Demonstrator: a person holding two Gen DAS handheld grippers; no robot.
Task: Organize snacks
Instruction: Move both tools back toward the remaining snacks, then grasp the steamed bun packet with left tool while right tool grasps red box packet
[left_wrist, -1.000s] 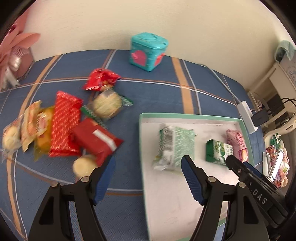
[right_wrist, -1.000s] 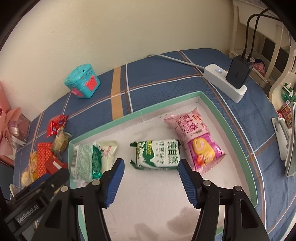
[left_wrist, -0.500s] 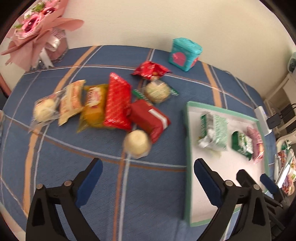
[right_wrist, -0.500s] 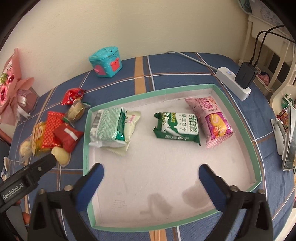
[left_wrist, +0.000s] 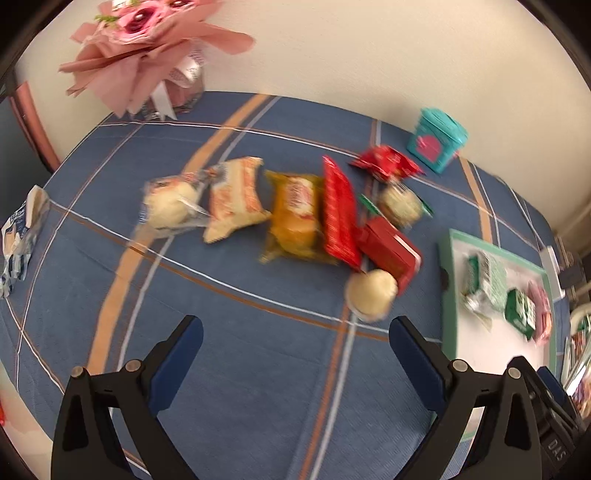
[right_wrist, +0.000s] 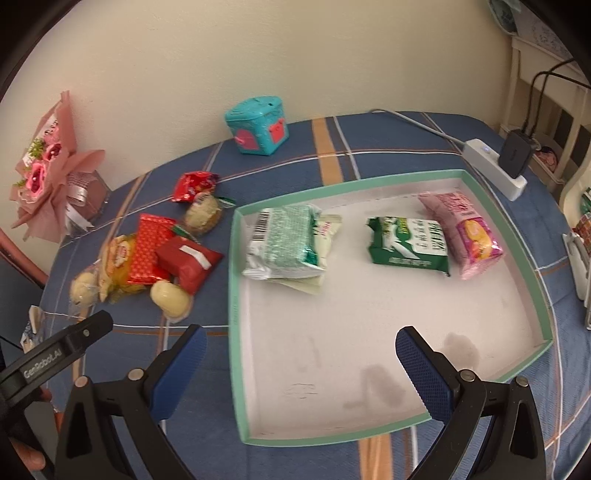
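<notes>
Both grippers, left (left_wrist: 295, 354) and right (right_wrist: 301, 354), just sprang apart, empty; left swings toward the loose snacks (left_wrist: 295, 218) beside the tray (right_wrist: 546, 306).

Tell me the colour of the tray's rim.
Mint green, around a white inside; the tray shows best in the right wrist view.
</notes>
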